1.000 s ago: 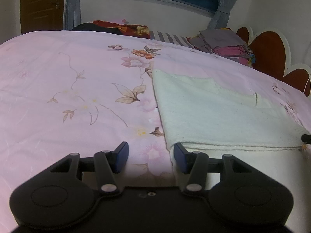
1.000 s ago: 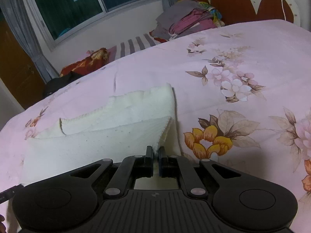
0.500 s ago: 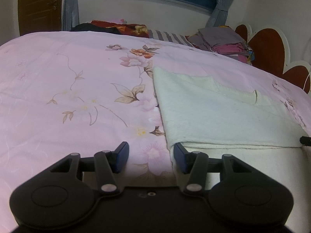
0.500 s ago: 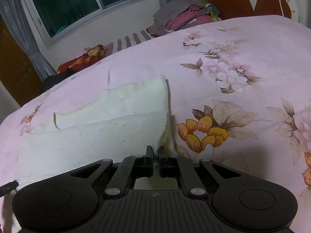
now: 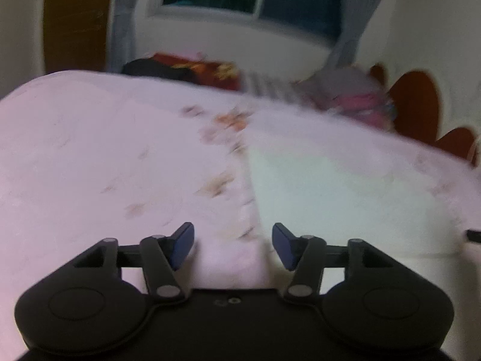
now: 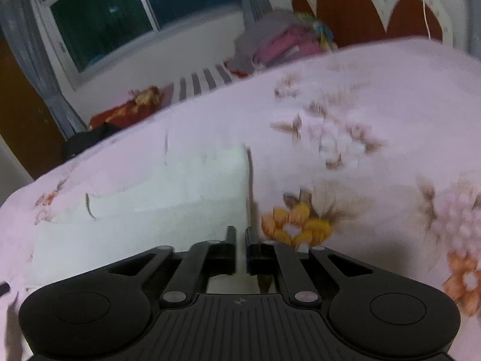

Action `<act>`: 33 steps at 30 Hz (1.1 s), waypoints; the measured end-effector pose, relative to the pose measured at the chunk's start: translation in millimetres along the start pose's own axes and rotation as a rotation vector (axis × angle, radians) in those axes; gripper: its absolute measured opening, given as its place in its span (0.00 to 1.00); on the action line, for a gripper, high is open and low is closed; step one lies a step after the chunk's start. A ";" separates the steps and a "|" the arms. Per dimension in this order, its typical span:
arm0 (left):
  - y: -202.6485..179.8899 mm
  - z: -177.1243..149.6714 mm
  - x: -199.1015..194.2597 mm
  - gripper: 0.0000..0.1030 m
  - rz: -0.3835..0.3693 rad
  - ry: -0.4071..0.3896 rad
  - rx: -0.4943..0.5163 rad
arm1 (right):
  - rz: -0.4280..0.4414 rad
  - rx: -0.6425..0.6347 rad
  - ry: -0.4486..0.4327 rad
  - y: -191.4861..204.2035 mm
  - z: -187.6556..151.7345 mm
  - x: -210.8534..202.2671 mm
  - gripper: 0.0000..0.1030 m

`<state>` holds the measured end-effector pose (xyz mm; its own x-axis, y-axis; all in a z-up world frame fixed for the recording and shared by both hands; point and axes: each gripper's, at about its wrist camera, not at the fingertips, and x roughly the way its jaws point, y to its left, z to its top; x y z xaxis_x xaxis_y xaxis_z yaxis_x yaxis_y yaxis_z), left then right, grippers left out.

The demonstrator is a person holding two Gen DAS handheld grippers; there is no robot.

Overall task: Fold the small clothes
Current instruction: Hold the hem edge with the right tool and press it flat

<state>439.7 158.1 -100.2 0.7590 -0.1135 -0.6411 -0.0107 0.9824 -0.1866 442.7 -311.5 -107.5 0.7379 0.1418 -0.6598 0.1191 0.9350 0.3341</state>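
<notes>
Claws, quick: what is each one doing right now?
Left claw: open, holding nothing.
Right claw: slightly open, white cloth between its fingers.

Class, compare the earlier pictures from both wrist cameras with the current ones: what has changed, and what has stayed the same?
The right gripper has eased its pinch on the white garment: a slim gap now shows between its fingers. Both views are motion-blurred, so both grippers are moving, apparently drawing back. The left gripper remains wide open, holding nothing. The garment stays folded on the floral bedsheet.
</notes>
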 end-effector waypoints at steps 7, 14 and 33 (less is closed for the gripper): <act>-33.4 -11.0 57.1 0.49 -0.091 0.142 0.038 | -0.005 -0.095 0.108 30.7 -6.6 31.8 0.04; -33.9 21.6 67.3 0.52 -0.141 0.099 0.049 | -0.009 -0.118 0.068 28.1 6.1 28.7 0.04; -75.6 50.7 117.9 0.66 -0.242 0.076 0.142 | 0.042 -0.136 0.013 90.3 25.7 81.2 0.50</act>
<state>563.0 78.0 -123.9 0.6771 -0.3532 -0.6456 0.2602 0.9355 -0.2389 530.4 -223.9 -113.6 0.7317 0.1849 -0.6561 -0.0032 0.9634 0.2679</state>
